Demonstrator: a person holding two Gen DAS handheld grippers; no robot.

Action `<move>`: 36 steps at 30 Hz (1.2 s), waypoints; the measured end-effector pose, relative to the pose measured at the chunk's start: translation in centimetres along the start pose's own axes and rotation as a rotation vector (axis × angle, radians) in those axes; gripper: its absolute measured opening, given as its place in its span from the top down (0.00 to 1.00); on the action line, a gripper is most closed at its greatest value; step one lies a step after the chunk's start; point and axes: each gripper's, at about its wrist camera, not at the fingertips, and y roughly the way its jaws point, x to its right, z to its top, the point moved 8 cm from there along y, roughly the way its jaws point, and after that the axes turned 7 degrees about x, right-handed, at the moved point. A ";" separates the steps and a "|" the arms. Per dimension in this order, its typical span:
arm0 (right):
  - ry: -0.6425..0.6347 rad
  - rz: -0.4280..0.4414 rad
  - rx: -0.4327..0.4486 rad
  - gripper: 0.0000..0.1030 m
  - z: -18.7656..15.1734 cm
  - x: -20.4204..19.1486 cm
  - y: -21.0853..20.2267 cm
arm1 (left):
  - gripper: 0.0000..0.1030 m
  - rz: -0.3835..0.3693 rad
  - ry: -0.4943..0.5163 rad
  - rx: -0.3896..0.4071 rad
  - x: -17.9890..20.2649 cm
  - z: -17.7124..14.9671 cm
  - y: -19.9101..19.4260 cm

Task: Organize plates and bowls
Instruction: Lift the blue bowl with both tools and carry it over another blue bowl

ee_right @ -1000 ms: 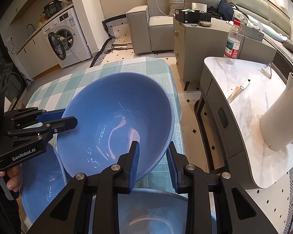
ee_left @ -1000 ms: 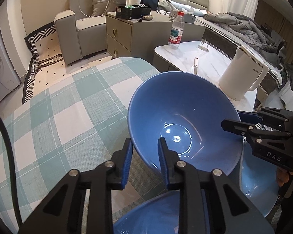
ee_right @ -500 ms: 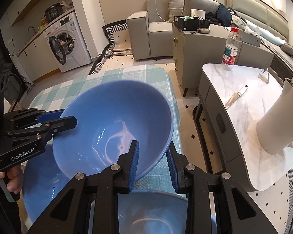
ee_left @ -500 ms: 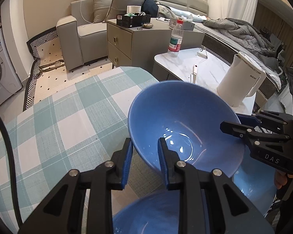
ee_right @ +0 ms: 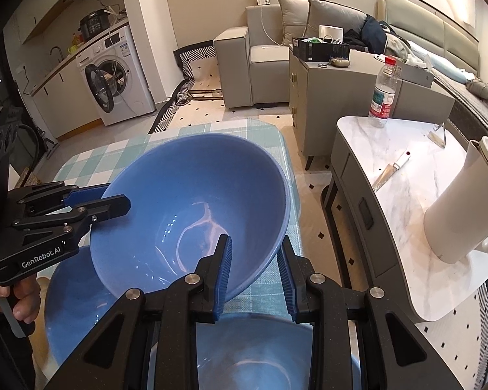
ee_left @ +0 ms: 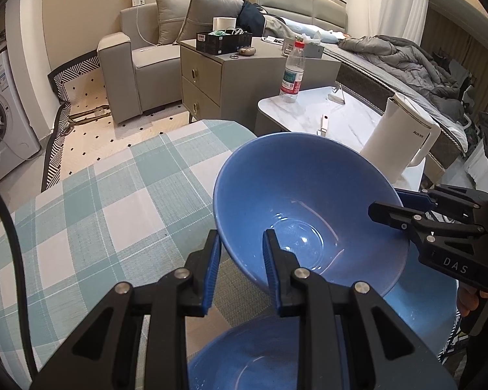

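Observation:
A deep blue bowl (ee_left: pixel 309 214) (ee_right: pixel 192 214) hangs tilted above the checked tablecloth (ee_left: pixel 97 211) (ee_right: pixel 81 162), held by both grippers on opposite sides of its rim. My left gripper (ee_left: pixel 242 243) (ee_right: pixel 112 195) is shut on the near rim in the left wrist view. On the opposite rim my right gripper (ee_right: pixel 255 247) (ee_left: pixel 387 203) is shut as well. Two more blue bowls lie below: one under the left gripper (ee_left: pixel 260 357) (ee_right: pixel 71 308), one under the right gripper (ee_right: pixel 250 357) (ee_left: pixel 419 318).
A marble side table (ee_left: pixel 309 110) stands close beside the dining table, bearing a white kettle (ee_left: pixel 397 139), a water bottle (ee_left: pixel 291 74) and a knife (ee_right: pixel 387 172). Behind are a grey cabinet (ee_left: pixel 218 74), a sofa and a washing machine (ee_right: pixel 114 74).
Both grippers keep their hold on the bowl's rim. The view has tipped slightly; the bowl and grippers stay in about the same place.

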 end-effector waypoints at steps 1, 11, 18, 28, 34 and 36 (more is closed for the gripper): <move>0.000 0.001 0.003 0.72 0.1 -0.1 -0.1 | 0.76 0.001 0.000 0.003 0.0 0.0 -0.1; -0.014 0.008 0.036 0.72 0.7 -1.0 -1.8 | 0.76 0.014 0.000 0.032 -0.1 0.3 -2.0; -0.024 0.012 0.070 0.72 1.1 -1.9 -3.7 | 0.76 0.023 0.001 0.058 0.0 0.8 -3.5; -0.027 0.018 0.101 0.72 1.1 -2.9 -6.0 | 0.76 0.032 0.009 0.087 0.4 0.8 -5.6; -0.035 0.023 0.127 0.72 1.1 -3.4 -7.7 | 0.76 0.036 0.008 0.111 0.6 0.9 -7.1; -0.035 0.026 0.137 0.72 1.1 -3.6 -8.3 | 0.76 0.039 0.009 0.118 0.7 0.9 -7.6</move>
